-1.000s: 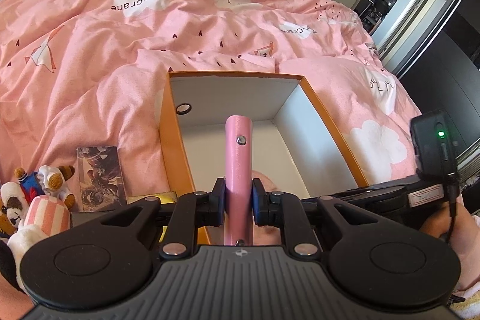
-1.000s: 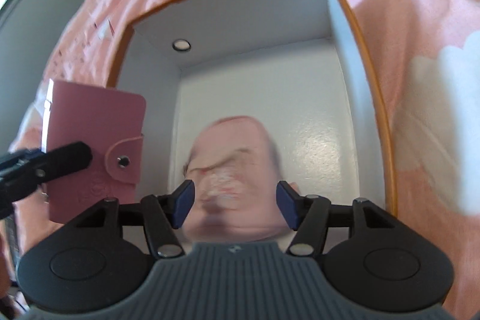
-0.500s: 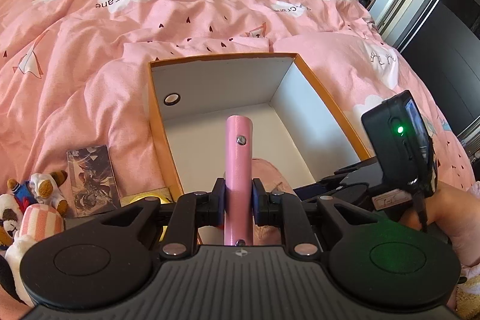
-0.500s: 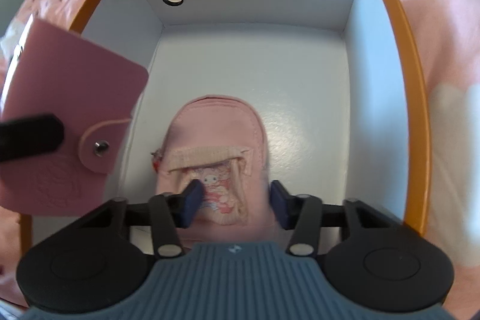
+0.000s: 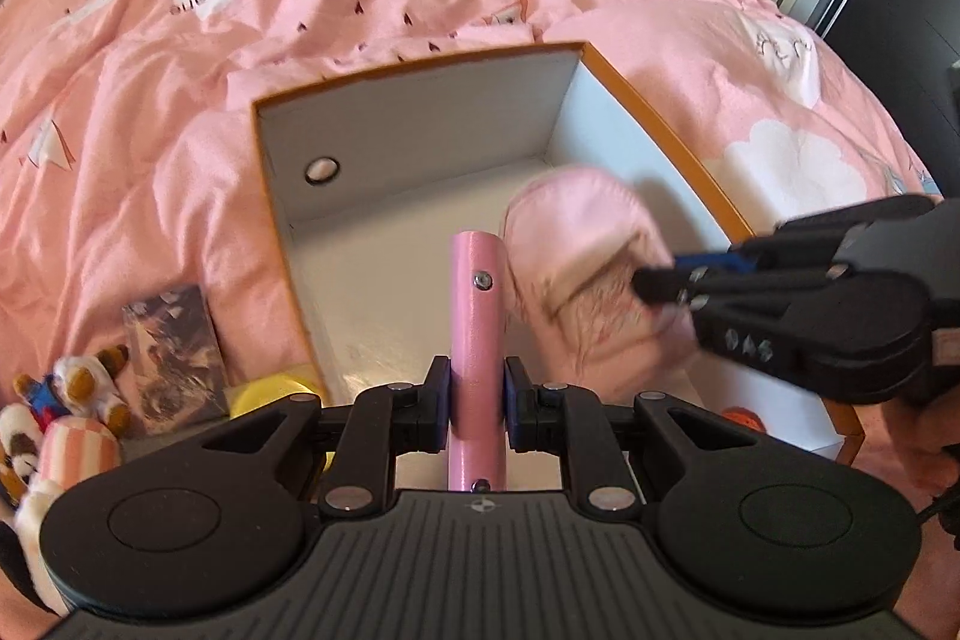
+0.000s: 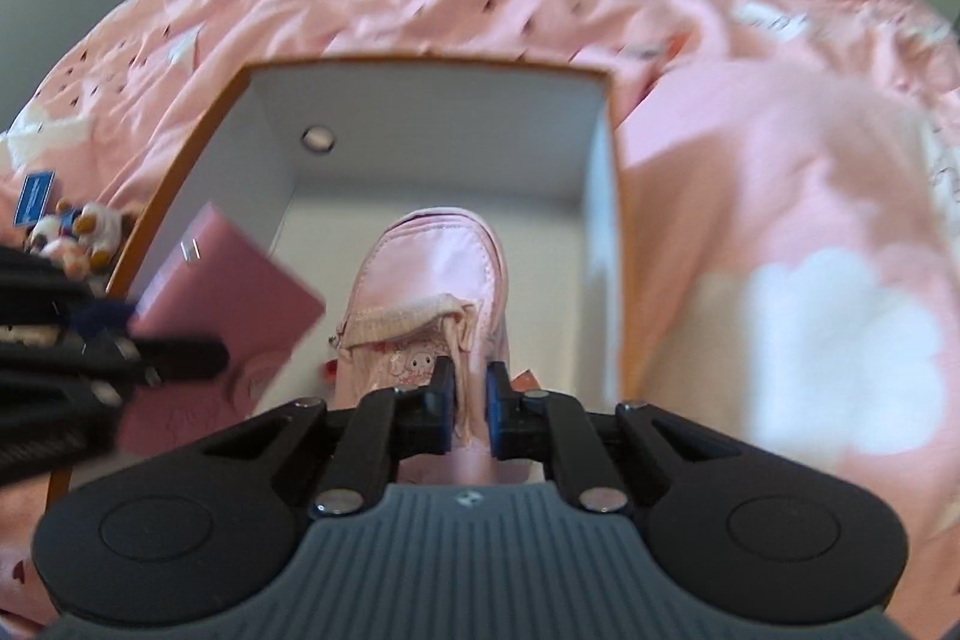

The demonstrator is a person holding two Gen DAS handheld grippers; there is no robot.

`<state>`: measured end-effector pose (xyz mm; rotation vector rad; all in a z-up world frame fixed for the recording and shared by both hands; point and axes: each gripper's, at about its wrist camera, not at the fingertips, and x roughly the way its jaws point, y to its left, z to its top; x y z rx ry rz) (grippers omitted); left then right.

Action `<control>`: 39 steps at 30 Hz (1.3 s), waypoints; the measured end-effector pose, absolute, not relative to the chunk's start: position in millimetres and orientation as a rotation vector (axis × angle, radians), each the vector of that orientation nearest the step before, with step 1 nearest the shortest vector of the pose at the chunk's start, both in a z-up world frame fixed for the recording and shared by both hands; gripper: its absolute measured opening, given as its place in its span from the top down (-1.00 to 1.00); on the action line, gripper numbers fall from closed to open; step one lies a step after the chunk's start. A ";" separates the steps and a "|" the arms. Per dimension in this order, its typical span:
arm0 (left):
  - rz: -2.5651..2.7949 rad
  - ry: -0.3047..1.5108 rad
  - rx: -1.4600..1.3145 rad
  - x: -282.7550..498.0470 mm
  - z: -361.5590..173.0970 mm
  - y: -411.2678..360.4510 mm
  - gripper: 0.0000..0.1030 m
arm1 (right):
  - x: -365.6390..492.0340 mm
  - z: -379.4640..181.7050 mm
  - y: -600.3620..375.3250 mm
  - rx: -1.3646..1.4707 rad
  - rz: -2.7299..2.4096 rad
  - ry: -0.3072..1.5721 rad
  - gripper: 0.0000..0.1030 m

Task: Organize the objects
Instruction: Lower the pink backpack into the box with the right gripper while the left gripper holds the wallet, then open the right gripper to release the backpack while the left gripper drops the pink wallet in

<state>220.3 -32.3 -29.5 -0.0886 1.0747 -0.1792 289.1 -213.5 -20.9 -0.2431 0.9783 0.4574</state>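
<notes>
A bed covered by a pink duvet (image 5: pixel 372 10) with white cloud prints carries an open box (image 5: pixel 420 112), orange outside and white inside. Grey walls and a doorway border the room.

The left wrist view shows items that are hidden or partly hidden in the right wrist view: a dark printed card (image 5: pixel 174 352) flat on the duvet beside the box's left wall, a yellow object (image 5: pixel 270 394) just beside it, and small plush toys (image 5: pixel 72 400) at the lower left edge. The right wrist view alone shows the broad face of the pink card holder (image 6: pixel 228 292) and the cartoon print on the pink pouch (image 6: pixel 426 316).

The left claw (image 5: pixel 477 403) points steeply down over the box's near left area, clamped on the card holder, which stands edge-on between its pads. The right claw (image 6: pixel 468 409) enters from the right, tilted down, pads pinched together on the pouch's fabric. The pouch is inside the box, toward its right wall.
</notes>
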 end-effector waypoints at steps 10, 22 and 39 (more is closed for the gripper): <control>-0.125 1.269 -0.213 236.3 -65.6 -48.9 0.61 | 296.4 -11.5 -217.3 -0.224 0.431 0.932 0.80; -0.055 1.201 -0.279 233.1 -73.6 -37.5 0.60 | 290.5 -16.6 -217.9 -0.199 0.433 0.936 0.79; -0.072 1.080 -0.031 205.8 -25.4 -36.9 0.20 | 283.8 -28.4 -208.6 -0.196 0.458 0.962 0.79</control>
